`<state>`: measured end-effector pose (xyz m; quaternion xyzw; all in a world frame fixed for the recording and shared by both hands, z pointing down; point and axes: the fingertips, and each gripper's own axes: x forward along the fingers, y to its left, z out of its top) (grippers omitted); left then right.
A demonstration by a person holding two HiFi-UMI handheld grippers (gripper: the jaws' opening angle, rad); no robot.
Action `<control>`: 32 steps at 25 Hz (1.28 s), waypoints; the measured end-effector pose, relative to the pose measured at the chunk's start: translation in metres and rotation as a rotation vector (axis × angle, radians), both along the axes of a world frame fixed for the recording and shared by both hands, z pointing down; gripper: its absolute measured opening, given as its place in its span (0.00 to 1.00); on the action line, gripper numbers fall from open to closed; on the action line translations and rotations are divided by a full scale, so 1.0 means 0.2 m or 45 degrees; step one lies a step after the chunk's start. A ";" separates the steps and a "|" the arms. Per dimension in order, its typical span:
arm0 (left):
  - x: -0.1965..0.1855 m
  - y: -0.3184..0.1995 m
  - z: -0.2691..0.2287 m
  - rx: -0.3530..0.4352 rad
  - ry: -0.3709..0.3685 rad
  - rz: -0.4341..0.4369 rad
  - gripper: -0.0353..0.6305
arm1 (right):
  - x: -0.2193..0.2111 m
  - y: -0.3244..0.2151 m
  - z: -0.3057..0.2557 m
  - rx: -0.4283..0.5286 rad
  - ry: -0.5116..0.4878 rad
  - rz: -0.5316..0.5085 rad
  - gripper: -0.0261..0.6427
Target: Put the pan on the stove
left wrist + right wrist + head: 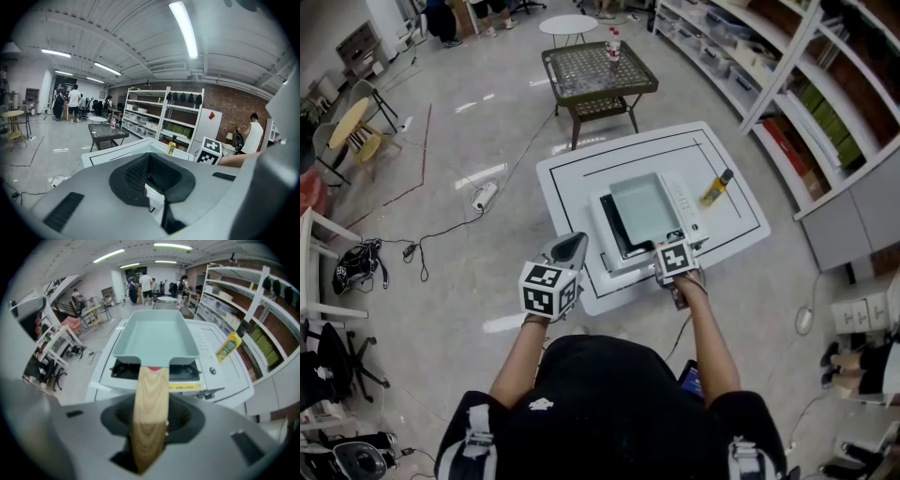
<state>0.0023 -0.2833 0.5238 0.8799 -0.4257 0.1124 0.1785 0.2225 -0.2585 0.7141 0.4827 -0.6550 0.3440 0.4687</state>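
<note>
Head view, looking steeply down. A low white bench (567, 187) carries a white tabletop stove (689, 211) with a dark burner well. A pale green rectangular pan (642, 206) sits on top of the stove, over the well. The task's thing looks placed.

Right gripper (667, 242) points steeply down at the near edge of the stove. In the right gripper view, the pan's light wooden handle (150, 399) runs straight back between the jaws. The jaws are spread, with dark gaps on both sides of the wood, so I read no pinch.

Left gripper (572, 246) hangs off the bench's near edge, well apart from the pan. Its jaws are pressed together on nothing.

A yellow bottle (717, 187) lies on the bench beyond the stove, out of the way.

Risks, as judged:
- The handle lies inside the open jaws. A crooked or sideways pull-back could catch the wood and drag or twist the pan off the burner supports.
- The handle overhangs the stove's near side. A knock from the gripper body could tip the pan's far end up.
- Lifting while one pad rubs the wood could raise the pan with it.
</note>
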 end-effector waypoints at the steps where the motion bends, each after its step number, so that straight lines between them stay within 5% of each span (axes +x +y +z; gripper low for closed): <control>1: 0.00 0.00 0.00 0.001 0.002 0.004 0.09 | -0.01 0.00 0.00 0.007 -0.014 0.004 0.26; 9: 0.01 0.00 -0.02 0.006 0.006 0.039 0.09 | -0.03 0.00 -0.12 0.157 -0.113 0.070 0.30; 18: 0.06 -0.02 -0.07 0.040 -0.007 0.097 0.09 | 0.01 -0.09 -0.54 0.530 -0.181 0.207 0.29; 25: 0.11 -0.04 -0.14 0.087 -0.013 0.145 0.09 | 0.01 -0.09 -0.87 0.826 -0.189 0.222 0.14; 32: 0.13 -0.04 -0.22 0.136 -0.006 0.182 0.09 | 0.00 -0.05 -1.09 1.066 -0.156 0.258 0.09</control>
